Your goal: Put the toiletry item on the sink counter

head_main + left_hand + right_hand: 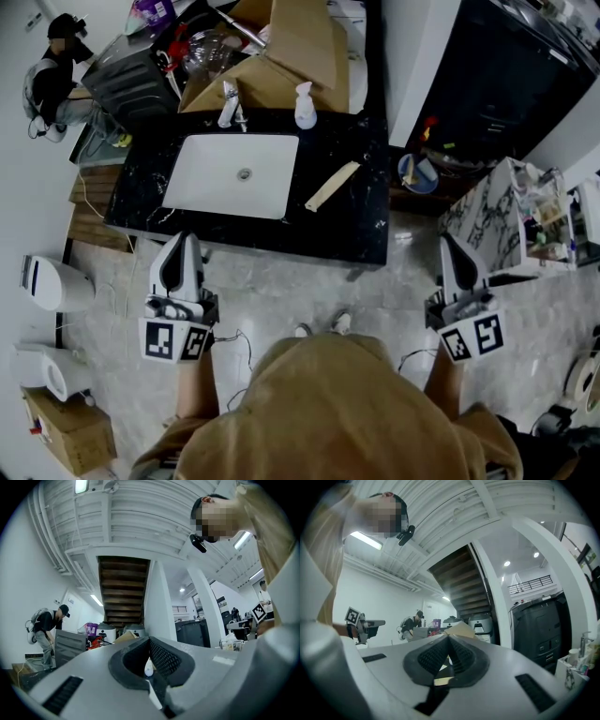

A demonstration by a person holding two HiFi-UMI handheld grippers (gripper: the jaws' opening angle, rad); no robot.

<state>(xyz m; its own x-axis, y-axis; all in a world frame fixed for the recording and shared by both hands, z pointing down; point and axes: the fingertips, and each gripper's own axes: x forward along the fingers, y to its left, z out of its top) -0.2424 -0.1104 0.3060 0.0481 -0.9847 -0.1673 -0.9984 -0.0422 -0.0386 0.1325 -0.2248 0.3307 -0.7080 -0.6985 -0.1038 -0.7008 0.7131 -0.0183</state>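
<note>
A black marble sink counter [356, 234] holds a white basin [234, 173] with a faucet [230, 105] behind it. A white pump bottle [305, 105] stands at the counter's back edge. A long beige box-like item [332, 186] lies to the right of the basin. My left gripper [185, 238] hovers just in front of the counter's near left edge, shut with nothing in it. My right gripper [448, 244] hangs to the right of the counter over the floor, also shut and empty. Between the left gripper's [150, 642] closed jaws the white bottle [148, 667] shows small. The right gripper's [449, 639] jaws meet at the tips.
Cardboard boxes [281, 56] and clutter are stacked behind the counter. A person [52, 80] bends at the far left. White appliances [56, 281] sit on the floor at the left. A marble-patterned stand [506, 216] with small items is at the right, and a dark cabinet [506, 66] beyond it.
</note>
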